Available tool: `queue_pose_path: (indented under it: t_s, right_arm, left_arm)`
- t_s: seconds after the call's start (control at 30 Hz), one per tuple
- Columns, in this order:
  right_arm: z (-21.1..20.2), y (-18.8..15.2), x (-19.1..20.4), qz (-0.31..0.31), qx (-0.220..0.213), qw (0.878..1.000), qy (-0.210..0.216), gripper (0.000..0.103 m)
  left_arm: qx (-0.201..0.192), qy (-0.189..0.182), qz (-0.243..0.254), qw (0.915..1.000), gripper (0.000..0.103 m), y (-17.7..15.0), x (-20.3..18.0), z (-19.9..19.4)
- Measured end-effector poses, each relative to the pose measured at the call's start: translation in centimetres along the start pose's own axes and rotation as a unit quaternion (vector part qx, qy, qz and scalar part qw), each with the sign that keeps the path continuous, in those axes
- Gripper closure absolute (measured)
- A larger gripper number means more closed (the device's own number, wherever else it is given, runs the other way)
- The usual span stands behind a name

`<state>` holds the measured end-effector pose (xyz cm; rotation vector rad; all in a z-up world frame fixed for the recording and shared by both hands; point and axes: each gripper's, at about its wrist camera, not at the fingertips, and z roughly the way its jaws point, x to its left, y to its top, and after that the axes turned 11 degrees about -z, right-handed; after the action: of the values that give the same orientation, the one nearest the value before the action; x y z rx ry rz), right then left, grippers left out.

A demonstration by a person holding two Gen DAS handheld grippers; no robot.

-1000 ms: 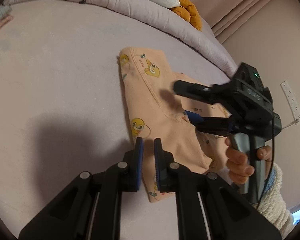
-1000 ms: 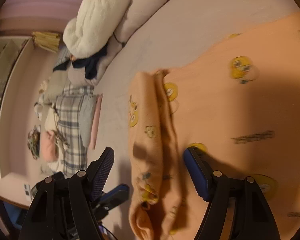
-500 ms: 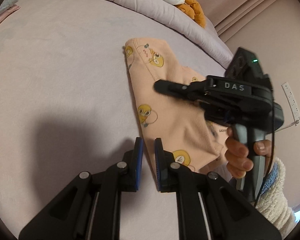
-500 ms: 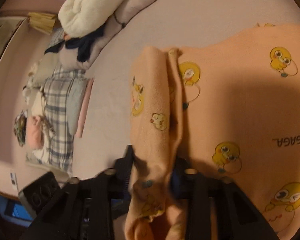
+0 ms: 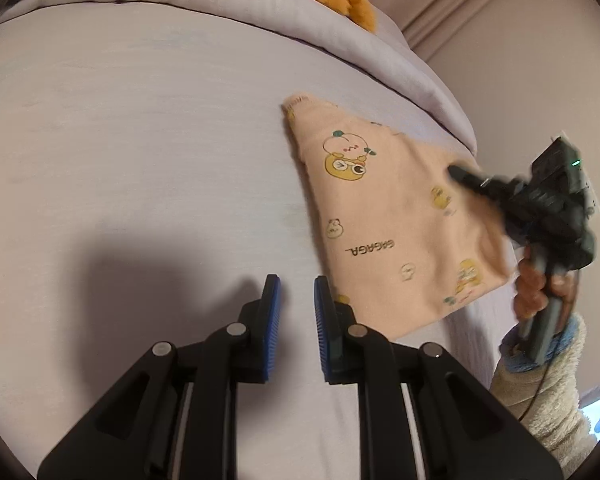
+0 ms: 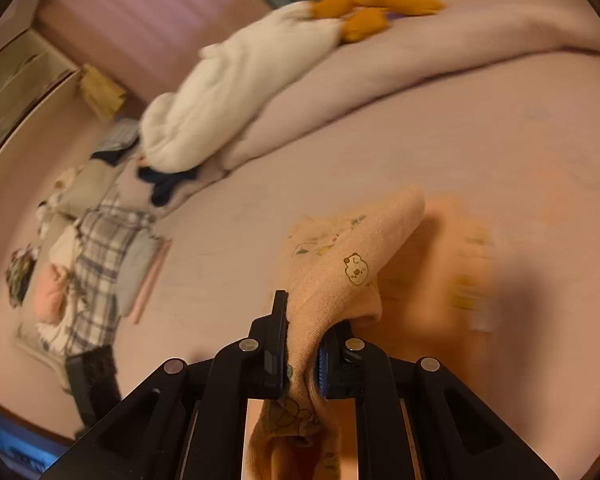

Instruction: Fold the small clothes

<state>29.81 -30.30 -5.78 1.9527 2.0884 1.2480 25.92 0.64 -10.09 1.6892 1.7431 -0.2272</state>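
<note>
Your right hand-held gripper pinches the peach cartoon-print cotton garment to carry a fold across the lilac bed, beside your narrowly parted, empty left hand-held gripper.

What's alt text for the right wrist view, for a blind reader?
The right gripper is clamped on a bunched fold of a peach cartoon-print garment, lifting it above a lilac bed sheet. A white plush toy lies on the rumpled duvet behind.
</note>
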Motion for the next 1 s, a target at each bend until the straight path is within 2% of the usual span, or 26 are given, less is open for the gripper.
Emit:
queue_pose_path:
  t_s: [0.1, 0.13, 0.2, 0.27, 0.4, 0.47, 0.53, 0.63, 0.73, 0.8, 0.9, 1.0]
  right_arm:
    - [2.4, -1.8, -3.1, 0.023, 0.042, 0.999, -0.012, 0.09]
    - [3.1, -2.3, -4.0, 0.041, 0.047, 0.998, 0.001, 0.09]
    - [3.6, -2.6, -5.2, 0.081, 0.032, 0.995, 0.045, 0.089]
    - [4.0, -2.2, -6.4, 0.117, 0.007, 0.989, 0.089, 0.084]
    - [5.2, -0.3, -7.2, 0.139, -0.019, 0.983, 0.119, 0.08]
    - [5.9, 0.9, -6.5, 0.127, -0.023, 0.986, 0.105, 0.082]
    - [6.0, 2.2, -5.2, 0.087, -0.026, 0.993, 0.081, 0.091]
    - [5.6, 3.5, -3.3, 0.042, -0.038, 0.996, 0.07, 0.091]
    - [6.5, 3.2, -4.3, 0.047, -0.001, 0.999, 0.018, 0.091]
    - [6.4, 2.6, -4.7, 0.045, -0.007, 0.999, -0.013, 0.091]
    - [5.8, 2.4, -5.4, 0.058, -0.023, 0.998, -0.028, 0.091]
    - [5.8, 2.7, -5.2, 0.041, -0.012, 0.998, -0.034, 0.091]
  left_arm:
    - [0.006, -0.012, 0.013, 0.9998, 0.087, 0.4, -2.5, 1.5]
    - [0.008, -0.017, 0.02, 0.9996, 0.087, 0.7, -3.5, 2.0]
    - [0.011, -0.026, 0.038, 0.9989, 0.087, 1.0, -5.6, 2.9]
    - [0.014, -0.03, 0.057, 0.9978, 0.087, 0.6, -6.9, 3.3]
    - [0.034, -0.025, 0.084, 0.9955, 0.087, 0.4, -8.9, 5.7]
    - [0.045, -0.018, 0.088, 0.9949, 0.087, 0.9, -9.5, 7.2]
    - [0.047, -0.017, 0.09, 0.9947, 0.087, 1.0, -9.6, 7.7]
    - [0.058, -0.015, 0.091, 0.994, 0.081, 1.4, -9.7, 8.6]
    - [0.076, -0.019, 0.085, 0.9933, 0.08, 1.9, -9.5, 10.0]
    - [0.08, -0.023, 0.088, 0.9927, 0.08, 2.2, -9.5, 10.5]
    - [0.088, -0.031, 0.081, 0.9924, 0.08, 2.9, -9.2, 10.6]
    - [0.09, -0.027, 0.082, 0.9922, 0.08, 2.8, -8.8, 9.9]
